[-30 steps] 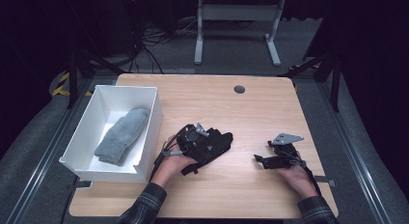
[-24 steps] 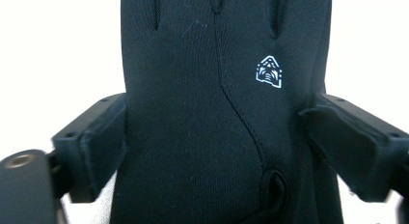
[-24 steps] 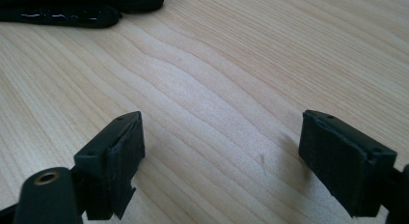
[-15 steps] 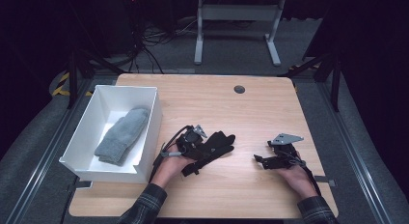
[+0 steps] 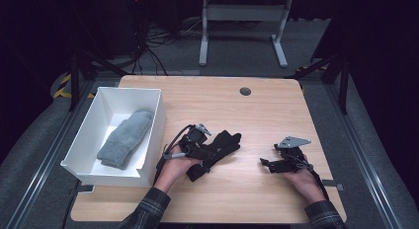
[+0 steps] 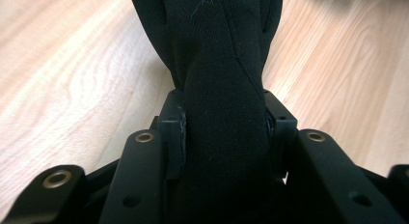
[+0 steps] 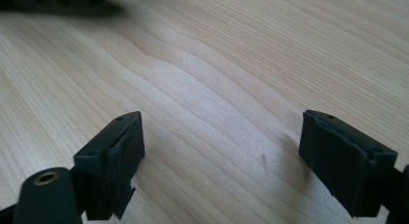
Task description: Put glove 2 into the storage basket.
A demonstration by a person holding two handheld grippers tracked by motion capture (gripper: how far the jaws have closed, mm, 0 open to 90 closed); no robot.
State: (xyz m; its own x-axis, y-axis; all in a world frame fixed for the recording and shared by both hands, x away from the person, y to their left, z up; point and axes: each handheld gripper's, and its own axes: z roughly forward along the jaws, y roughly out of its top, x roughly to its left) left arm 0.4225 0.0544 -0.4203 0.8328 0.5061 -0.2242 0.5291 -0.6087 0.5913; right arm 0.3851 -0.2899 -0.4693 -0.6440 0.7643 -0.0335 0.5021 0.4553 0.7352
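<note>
A black glove [image 5: 226, 141] lies just left of the table's middle, its fingers pointing to the back right. My left gripper [image 5: 209, 151] is shut on its cuff end. In the left gripper view the jaws have just been closing, and both pads press the dark fabric [image 6: 222, 64] that bulges up between them [image 6: 224, 132]. My right gripper [image 5: 267, 158] rests low over the bare wood at the right, pointing left toward the glove. Its jaws stand wide open with nothing between them [image 7: 222, 151].
A white bin [image 5: 154, 133] stands at the table's left edge with a grey mitten [image 5: 126, 137] lying inside. A round cable hole [image 5: 245, 91] sits near the far edge. Dark floor, cables and a desk frame lie beyond the table.
The left gripper's jaws closed on the black glove, and hand and glove rose slightly, bunching the fabric. The right hand stayed still.
</note>
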